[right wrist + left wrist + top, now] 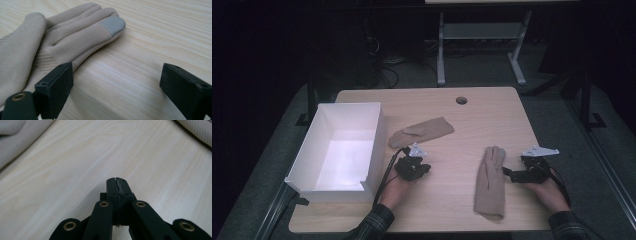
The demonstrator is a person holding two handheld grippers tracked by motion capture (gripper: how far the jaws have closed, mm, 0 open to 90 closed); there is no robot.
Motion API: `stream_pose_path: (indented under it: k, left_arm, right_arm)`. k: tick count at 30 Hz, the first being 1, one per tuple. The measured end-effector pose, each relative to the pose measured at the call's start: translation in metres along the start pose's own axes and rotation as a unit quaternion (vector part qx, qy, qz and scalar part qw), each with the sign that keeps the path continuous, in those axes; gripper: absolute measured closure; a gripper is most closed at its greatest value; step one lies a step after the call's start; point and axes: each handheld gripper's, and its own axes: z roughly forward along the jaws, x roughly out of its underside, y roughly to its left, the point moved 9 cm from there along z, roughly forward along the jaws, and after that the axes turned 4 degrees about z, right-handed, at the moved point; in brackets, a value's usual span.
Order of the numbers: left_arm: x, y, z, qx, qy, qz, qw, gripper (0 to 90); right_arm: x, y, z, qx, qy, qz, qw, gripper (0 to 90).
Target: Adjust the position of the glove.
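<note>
The left gripper point(117, 180) has its two black jaws pressed together with nothing between them, tips low over bare wood. In the high view this left gripper point(412, 167) sits in the person's left hand point(394, 192) near the middle of the desk point(482, 107), a little toward the front edge, with its cable trailing back past the wrist. Just beyond it lies a beige glove point(421, 132), flat on the wood and pointing toward the desk's left side; folds of beige cloth show at both upper corners of the left gripper view. Left of that gripper, a white open-topped box point(374, 145) stands along the left edge of the desk, overhanging it, with its near wall cut low.

The right gripper point(117, 80) has its jaws spread wide, holding nothing, with bare wood between them. Its left jaw stands right at the edge of a second beige glove point(62, 37), whose fingers lie together and whose outermost fingertip carries a grey patch point(113, 25); whether jaw and cloth touch I cannot tell. In the high view the right gripper point(512, 174) is held in the right hand point(549, 192) near the front right corner, and the second glove point(490, 181) lies just beside it, lengthwise from front to back. A round cable hole point(461, 100) sits near the far edge.
</note>
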Motion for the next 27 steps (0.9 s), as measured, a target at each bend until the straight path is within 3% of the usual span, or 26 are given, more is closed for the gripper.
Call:
stream_pose_path:
  k: [3, 12, 15, 27]
  left_arm:
    - [-0.004, 0.004, 0.001, -0.007, -0.001, 0.003, 1.0000, 89.7]
    - [-0.031, 0.034, 0.012, -0.042, -0.025, -0.001, 0.9988, 89.7]
    - [-0.036, 0.040, 0.016, -0.045, -0.025, -0.003, 0.9987, 89.7]
    - [-0.062, 0.084, 0.035, -0.077, -0.042, -0.012, 0.9961, 89.7]
  right_arm:
    - [0.000, 0.001, 0.000, -0.001, -0.002, 0.000, 1.0000, 11.2]
    - [0.000, 0.001, 0.000, -0.003, -0.001, -0.003, 1.0000, 11.4]
    - [0.000, 0.001, 0.000, -0.004, 0.000, -0.004, 1.0000, 11.6]
    - [-0.001, 0.002, 0.001, -0.007, -0.002, -0.006, 1.0000, 12.1]
